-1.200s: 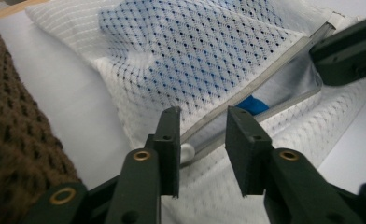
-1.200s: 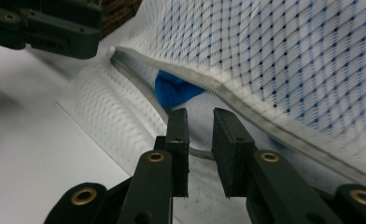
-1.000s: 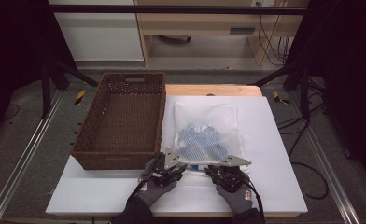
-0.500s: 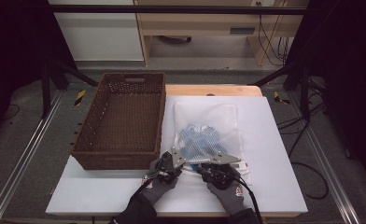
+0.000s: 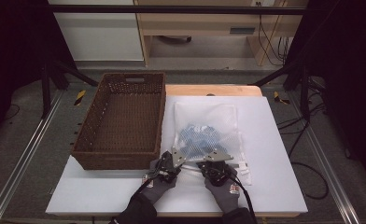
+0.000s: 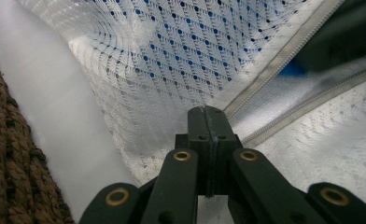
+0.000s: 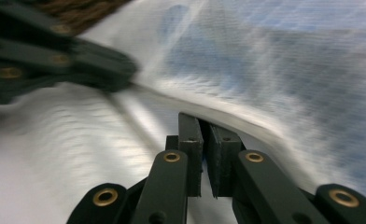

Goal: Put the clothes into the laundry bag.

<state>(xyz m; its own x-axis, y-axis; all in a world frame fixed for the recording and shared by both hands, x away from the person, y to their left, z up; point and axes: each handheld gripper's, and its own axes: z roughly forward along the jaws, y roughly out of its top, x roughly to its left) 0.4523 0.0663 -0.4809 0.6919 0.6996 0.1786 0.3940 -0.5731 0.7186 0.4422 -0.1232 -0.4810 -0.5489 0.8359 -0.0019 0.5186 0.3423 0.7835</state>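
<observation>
White mesh bag (image 5: 208, 127), zipper edge pinched by both closing tools (image 5: 177, 163) (image 5: 208, 166), woven basket (image 5: 121, 122) beside

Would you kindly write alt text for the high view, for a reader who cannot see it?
Two gloved hands hold the left gripper and right gripper, jaws shut at the near edge of a white mesh bag holding blue items. The bag lies on a white table, with a brown wicker basket to its left.
</observation>
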